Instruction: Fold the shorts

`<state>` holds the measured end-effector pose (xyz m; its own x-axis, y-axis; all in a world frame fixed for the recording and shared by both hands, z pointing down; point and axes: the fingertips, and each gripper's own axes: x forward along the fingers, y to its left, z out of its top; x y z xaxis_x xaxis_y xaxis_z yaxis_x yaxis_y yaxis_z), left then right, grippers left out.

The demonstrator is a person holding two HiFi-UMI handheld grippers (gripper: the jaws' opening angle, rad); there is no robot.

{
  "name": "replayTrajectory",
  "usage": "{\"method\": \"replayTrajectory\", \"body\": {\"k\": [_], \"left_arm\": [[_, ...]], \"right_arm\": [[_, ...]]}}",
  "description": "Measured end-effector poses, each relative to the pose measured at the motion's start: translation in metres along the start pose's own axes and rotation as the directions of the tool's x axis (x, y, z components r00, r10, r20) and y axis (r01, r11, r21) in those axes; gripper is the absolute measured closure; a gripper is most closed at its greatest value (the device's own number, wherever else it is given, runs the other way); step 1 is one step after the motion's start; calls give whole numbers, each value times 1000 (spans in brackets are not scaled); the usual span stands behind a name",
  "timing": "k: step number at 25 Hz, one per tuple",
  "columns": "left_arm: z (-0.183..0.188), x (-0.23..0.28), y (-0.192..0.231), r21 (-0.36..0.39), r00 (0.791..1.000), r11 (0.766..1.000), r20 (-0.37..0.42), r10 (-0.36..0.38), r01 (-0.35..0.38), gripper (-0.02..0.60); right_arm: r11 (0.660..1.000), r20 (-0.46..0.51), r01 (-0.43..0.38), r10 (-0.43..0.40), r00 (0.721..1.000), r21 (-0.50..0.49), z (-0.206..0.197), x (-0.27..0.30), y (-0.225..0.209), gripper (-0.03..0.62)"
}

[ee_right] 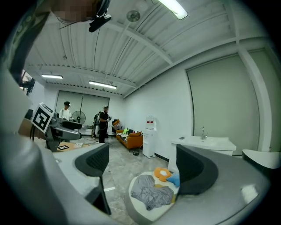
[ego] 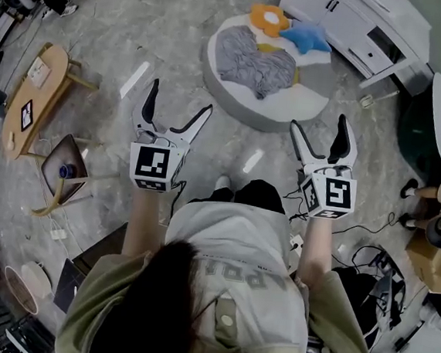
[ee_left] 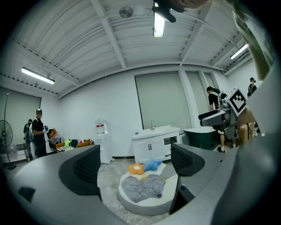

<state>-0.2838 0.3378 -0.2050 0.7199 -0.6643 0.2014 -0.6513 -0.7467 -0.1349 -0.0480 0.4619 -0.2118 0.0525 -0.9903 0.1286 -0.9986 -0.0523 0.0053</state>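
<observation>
Now left gripper [ego: 179,98], right gripper [ego: 319,123] spread, empty; shorts [ego: 255,63] crumpled on cushion [ego: 289,109].

I stand on grey marbled floor [ego: 142,25]. Ahead, round white pad [ego: 297,105]. Behind it, white sink cabinet [ee_left: 153,147], water dispenser [ee_left: 100,132] against white wall [ee_left: 114,101]. Orange sofa [ee_right: 131,139] far off. Wooden table [ego: 34,99] at my left. Tube lights [ee_left: 158,24] on ribbed ceiling [ee_left: 88,39].

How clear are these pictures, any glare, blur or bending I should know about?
Head view: edges curve, and light streaks glare on the glossy floor; the grey shorts look sharp. Left gripper view: strong fisheye, dark corners, ceiling lamp blown out. Right gripper view: same fisheye, dark corners too.
</observation>
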Motion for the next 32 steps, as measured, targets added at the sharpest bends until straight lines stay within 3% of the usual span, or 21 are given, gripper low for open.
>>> {"method": "replayTrajectory", "body": {"k": [10, 22, 27, 32], "left_arm": [[-51, 53, 34, -11, 990, 999, -140, -33, 31, 103], [-66, 234, 74, 17, 965, 996, -250, -79, 86, 103], [-101, 289, 84, 26, 939, 992, -325, -109, 124, 103], [-156, 325, 89, 47, 888, 978, -431, -161, 201, 103]], "right_arm": [[1000, -106, -3, 4, 994, 4, -41, 72, -10, 123], [998, -170, 44, -35, 985, 54, -68, 220, -108, 123], [998, -221, 45, -33, 975, 53, -95, 268, -133, 124], [997, -297, 60, -41, 954, 55, -140, 300, -143, 125]]}}
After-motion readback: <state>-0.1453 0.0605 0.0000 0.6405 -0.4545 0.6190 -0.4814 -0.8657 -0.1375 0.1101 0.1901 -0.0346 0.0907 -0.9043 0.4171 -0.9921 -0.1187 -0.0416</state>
